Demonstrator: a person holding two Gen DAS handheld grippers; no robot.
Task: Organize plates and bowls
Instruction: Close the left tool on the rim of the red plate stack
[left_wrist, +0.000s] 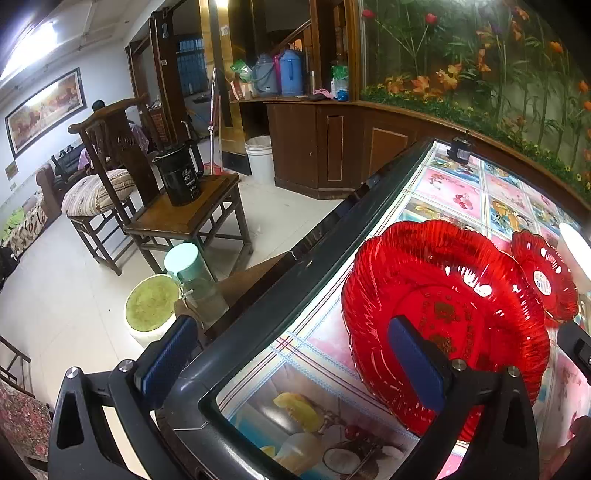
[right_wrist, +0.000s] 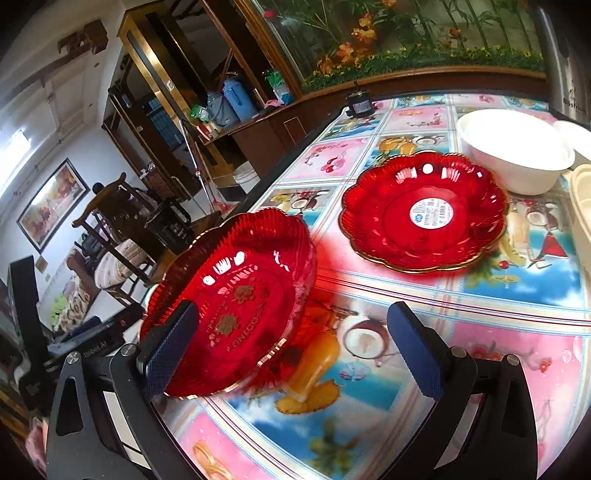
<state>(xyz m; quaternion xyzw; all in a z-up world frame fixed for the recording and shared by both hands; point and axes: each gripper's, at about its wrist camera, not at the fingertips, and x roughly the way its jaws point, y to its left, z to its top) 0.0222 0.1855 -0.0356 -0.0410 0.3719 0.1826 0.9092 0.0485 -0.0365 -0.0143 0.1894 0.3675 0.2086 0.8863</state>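
Both hand-held grippers, left (left_wrist: 295, 360) and right (right_wrist: 291, 345), are gaping wide, grasping nothing. A red plate (right_wrist: 236, 299) is sitting tilted at the tabletop's (right_wrist: 498, 332) left edge; a clumsy nudge risks tipping it off.

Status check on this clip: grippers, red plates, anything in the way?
Left gripper open, right gripper open, both empty. Near red plate at table edge; stickered red plate flat beyond. White bowl behind it.
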